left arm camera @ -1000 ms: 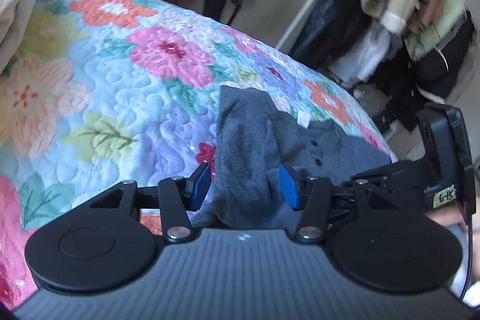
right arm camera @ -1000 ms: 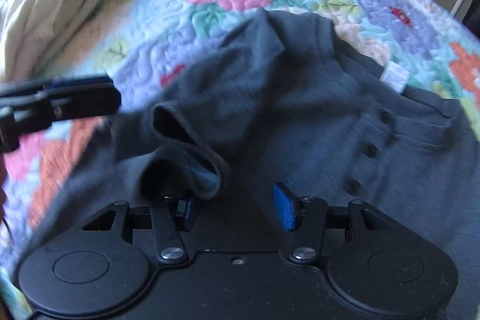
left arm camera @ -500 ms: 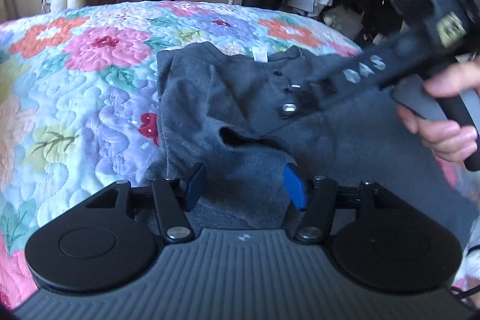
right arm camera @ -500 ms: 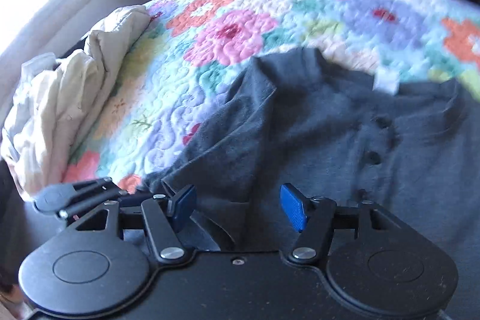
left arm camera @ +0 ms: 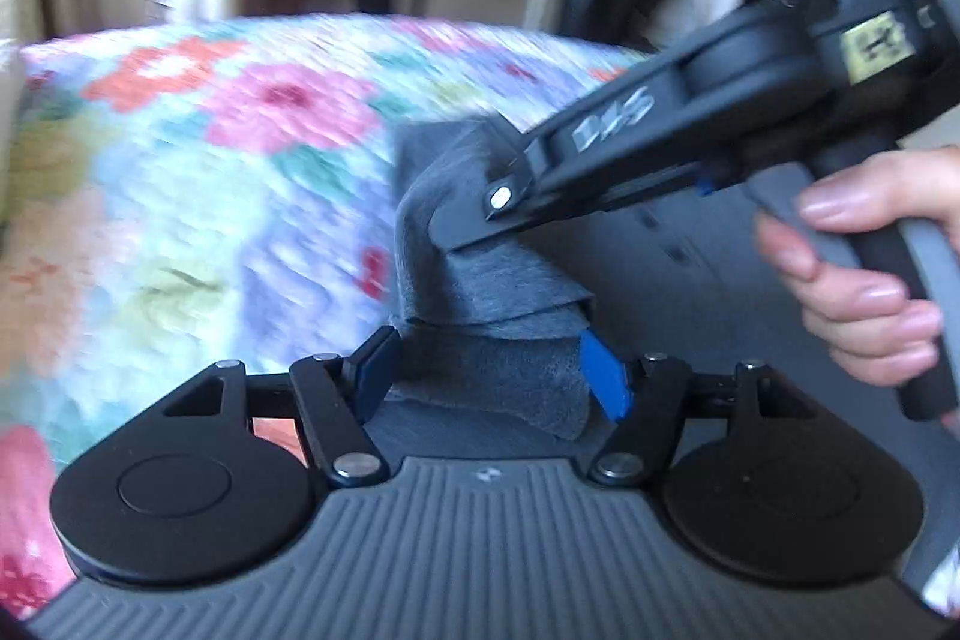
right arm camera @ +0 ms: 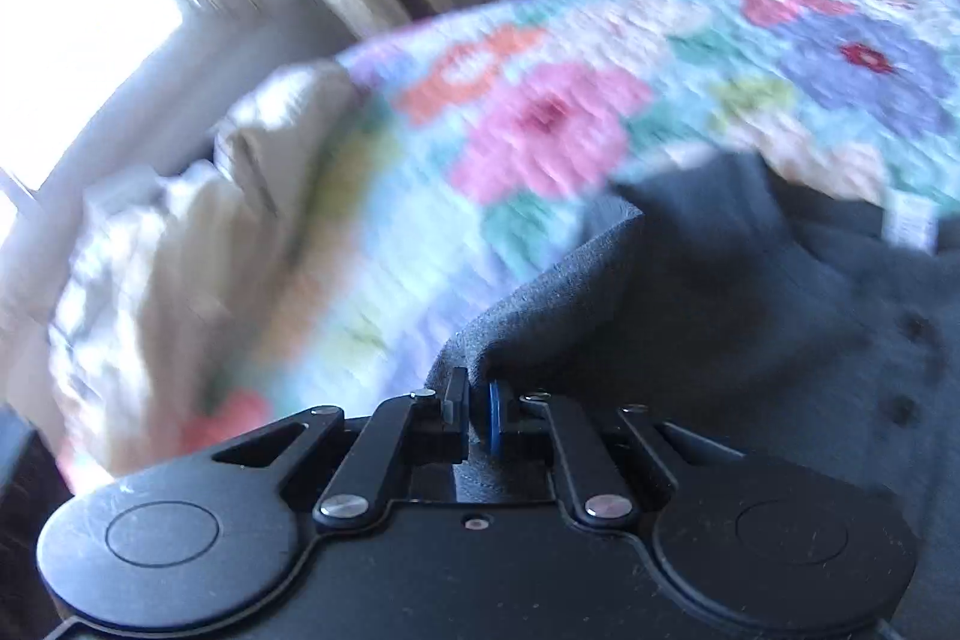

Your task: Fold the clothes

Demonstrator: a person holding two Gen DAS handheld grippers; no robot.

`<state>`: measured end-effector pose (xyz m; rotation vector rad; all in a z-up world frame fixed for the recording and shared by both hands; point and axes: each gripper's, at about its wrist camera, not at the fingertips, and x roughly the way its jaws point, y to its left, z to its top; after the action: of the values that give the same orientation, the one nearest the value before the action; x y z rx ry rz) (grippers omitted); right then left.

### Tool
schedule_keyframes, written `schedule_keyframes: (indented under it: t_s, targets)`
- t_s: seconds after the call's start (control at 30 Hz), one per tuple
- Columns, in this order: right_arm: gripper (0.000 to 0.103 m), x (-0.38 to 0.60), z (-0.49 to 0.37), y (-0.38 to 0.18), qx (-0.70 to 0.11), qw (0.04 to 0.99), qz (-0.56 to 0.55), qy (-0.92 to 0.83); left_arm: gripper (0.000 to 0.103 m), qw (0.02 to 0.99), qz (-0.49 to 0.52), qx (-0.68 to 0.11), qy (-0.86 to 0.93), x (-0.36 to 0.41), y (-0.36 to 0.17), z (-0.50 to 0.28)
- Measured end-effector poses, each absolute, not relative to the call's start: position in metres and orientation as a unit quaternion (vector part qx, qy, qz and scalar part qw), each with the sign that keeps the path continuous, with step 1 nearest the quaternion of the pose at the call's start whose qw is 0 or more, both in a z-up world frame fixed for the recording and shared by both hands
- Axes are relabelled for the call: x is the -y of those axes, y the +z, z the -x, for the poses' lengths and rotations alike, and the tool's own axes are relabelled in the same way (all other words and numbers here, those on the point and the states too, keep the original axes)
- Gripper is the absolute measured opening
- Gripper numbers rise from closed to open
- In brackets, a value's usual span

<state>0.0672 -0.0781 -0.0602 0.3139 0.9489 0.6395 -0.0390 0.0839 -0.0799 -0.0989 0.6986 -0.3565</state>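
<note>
A cream bundle [right arm camera: 180, 244] lies at the bed's left edge. The floral quilt [left arm camera: 198, 196] covers the bed. On its near right lies the grey shirt [right arm camera: 750, 316]. The left tongs [left arm camera: 486, 376] stand wide around a fold, pads apart. The right tongs [right arm camera: 477, 418] are closing, pinching the shirt's lifted edge.

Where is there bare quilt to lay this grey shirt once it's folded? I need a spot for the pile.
Free: the floral quilt between the cream bedding and the grey shirt, plus the strip beyond the shirt's collar. Crowded: the shirt's near edge, where both tongs, left and right, work.
</note>
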Motion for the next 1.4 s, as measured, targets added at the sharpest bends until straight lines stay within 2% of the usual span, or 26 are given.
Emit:
schedule_keyframes:
  t_s: [0.07,0.1,0.23,0.3,0.37,0.43,0.47,0.5,0.63,0.67,0.7,0.73,0.77,0.8,0.87,0.97,1.03,1.07,1.1,1.2,1.4]
  targets:
    - [0.008,0.064,-0.075,-0.047,-0.435,0.830,-0.150,0.317,0.039,0.932,0.070,-0.331,-0.129,-0.101,-0.076,0.037]
    - [0.008,0.055,-0.078,-0.041,-0.430,0.834,-0.138,0.317,0.013,0.932,0.090,-0.334,-0.113,-0.112,-0.074,0.035]
    - [0.009,0.019,-0.092,-0.034,-0.420,0.844,-0.100,0.319,0.008,0.919,0.195,-0.333,-0.079,-0.158,-0.072,0.032]
    - [0.013,0.008,-0.097,-0.039,-0.418,0.851,-0.085,0.306,0.000,0.920,0.193,-0.339,-0.042,-0.169,-0.075,0.031]
    - [0.014,0.014,-0.099,-0.043,-0.422,0.852,-0.104,0.292,0.000,0.918,0.191,-0.347,-0.011,-0.180,-0.085,0.031]
    - [0.024,0.025,-0.098,-0.043,-0.420,0.852,-0.132,0.283,0.000,0.908,0.211,-0.361,0.011,-0.193,-0.097,0.028]
    - [0.036,0.033,-0.094,-0.042,-0.414,0.854,-0.143,0.280,0.000,0.902,0.224,-0.368,0.013,-0.198,-0.101,0.026]
    - [0.044,0.040,-0.090,-0.039,-0.411,0.859,-0.148,0.268,0.000,0.897,0.239,-0.373,0.012,-0.202,-0.104,0.024]
    - [0.045,0.064,-0.078,-0.045,-0.443,0.860,-0.131,0.218,0.006,0.875,0.300,-0.378,-0.032,-0.206,-0.108,0.019]
    - [0.045,0.068,-0.074,-0.048,-0.451,0.855,-0.131,0.218,0.008,0.872,0.310,-0.377,-0.047,-0.204,-0.108,0.018]
    - [0.045,0.071,-0.068,-0.051,-0.458,0.849,-0.137,0.225,0.017,0.869,0.318,-0.375,-0.061,-0.200,-0.107,0.017]
    - [0.045,0.072,-0.061,-0.053,-0.460,0.844,-0.142,0.237,0.031,0.868,0.321,-0.374,-0.070,-0.197,-0.106,0.017]
    - [0.046,0.071,-0.053,-0.054,-0.457,0.840,-0.144,0.254,0.038,0.868,0.321,-0.371,-0.072,-0.195,-0.106,0.015]
    - [0.054,0.069,-0.045,-0.055,-0.453,0.837,-0.143,0.271,0.046,0.870,0.320,-0.369,-0.071,-0.192,-0.106,0.014]
    - [0.059,0.057,-0.034,-0.057,-0.442,0.839,-0.113,0.296,0.047,0.869,0.324,-0.368,-0.071,-0.192,-0.107,0.011]
    - [0.059,0.031,-0.032,-0.065,-0.424,0.856,-0.049,0.293,0.053,0.852,0.360,-0.372,-0.071,-0.200,-0.116,0.006]
    - [0.053,0.013,-0.035,-0.072,-0.411,0.866,-0.003,0.283,0.053,0.841,0.384,-0.373,-0.072,-0.206,-0.124,0.006]
    - [0.017,0.006,-0.037,-0.076,-0.404,0.869,0.014,0.285,0.053,0.838,0.393,-0.371,-0.075,-0.209,-0.125,0.007]
    - [0.006,-0.002,-0.037,-0.077,-0.398,0.870,0.027,0.288,0.051,0.836,0.398,-0.370,-0.078,-0.212,-0.125,0.007]
    - [0.006,-0.017,-0.042,-0.073,-0.404,0.860,0.005,0.312,0.050,0.840,0.395,-0.364,-0.075,-0.218,-0.117,0.008]
    - [0.006,-0.027,-0.079,-0.064,-0.463,0.806,-0.160,0.333,0.053,0.856,0.395,-0.330,-0.054,-0.238,-0.083,0.025]
